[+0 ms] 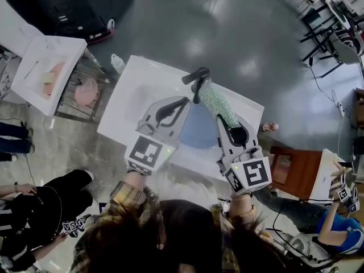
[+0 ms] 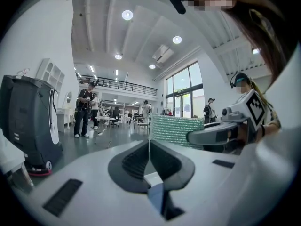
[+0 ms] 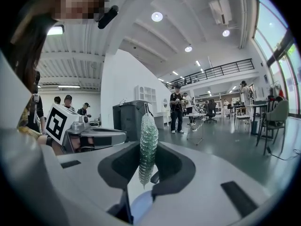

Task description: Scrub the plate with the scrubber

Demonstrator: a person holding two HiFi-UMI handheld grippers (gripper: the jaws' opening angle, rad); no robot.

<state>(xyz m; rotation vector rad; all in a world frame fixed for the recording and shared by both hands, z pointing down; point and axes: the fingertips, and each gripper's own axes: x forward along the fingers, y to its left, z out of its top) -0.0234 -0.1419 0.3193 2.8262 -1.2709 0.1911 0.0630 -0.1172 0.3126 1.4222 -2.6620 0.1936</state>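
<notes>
A round blue plate (image 1: 197, 132) lies in the white sink (image 1: 139, 90), below and between my two grippers. My right gripper (image 1: 223, 119) is shut on a sparkly green scrubber (image 1: 218, 103), which sticks up and forward from its jaws above the plate's far right edge. In the right gripper view the scrubber (image 3: 148, 142) stands upright between the pads, with the plate (image 3: 141, 207) showing beneath them. My left gripper (image 1: 184, 102) hovers over the plate's left side, jaws shut, with nothing seen between them. In the left gripper view the scrubber (image 2: 175, 131) is just ahead of the shut jaws.
A black faucet (image 1: 196, 77) rises at the sink's far edge, just beyond the scrubber. A clear bottle (image 1: 116, 63) stands at the sink's far left corner. To the left is a wire rack (image 1: 85, 92), to the right a brown stand (image 1: 296, 172). People stand around.
</notes>
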